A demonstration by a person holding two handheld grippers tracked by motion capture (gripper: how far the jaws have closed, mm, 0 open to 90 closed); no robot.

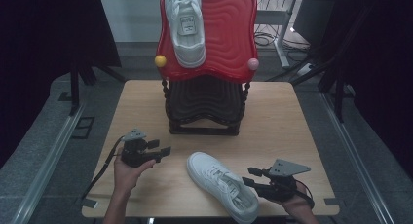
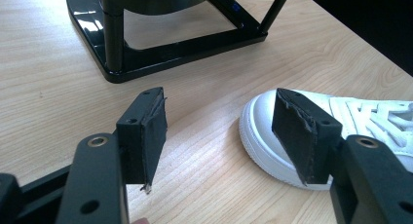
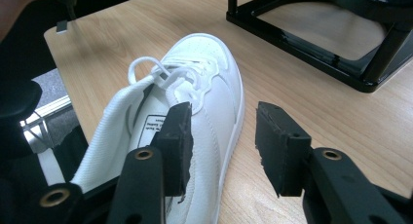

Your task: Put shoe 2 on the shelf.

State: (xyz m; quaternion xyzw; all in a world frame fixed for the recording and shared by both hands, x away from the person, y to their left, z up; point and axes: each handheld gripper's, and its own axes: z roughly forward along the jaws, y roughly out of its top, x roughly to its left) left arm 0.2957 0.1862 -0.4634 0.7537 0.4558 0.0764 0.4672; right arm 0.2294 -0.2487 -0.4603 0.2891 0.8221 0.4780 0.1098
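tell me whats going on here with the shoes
A person holds a gripper in each hand over a wooden table. One white sneaker lies on the table; its mate sits on the red top tier of a shoe rack. The right gripper is open beside the near sneaker's heel, the left gripper open near its toe.

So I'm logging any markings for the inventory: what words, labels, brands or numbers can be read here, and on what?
Nothing can be read as text.
Tongue label of the white shoe on the red stand: dark printed patch, too small to read.
Label inside the white shoe on the table: several printed lines, blurred and partly behind a claw jaw, not readable.
Black stand base: no lettering visible.
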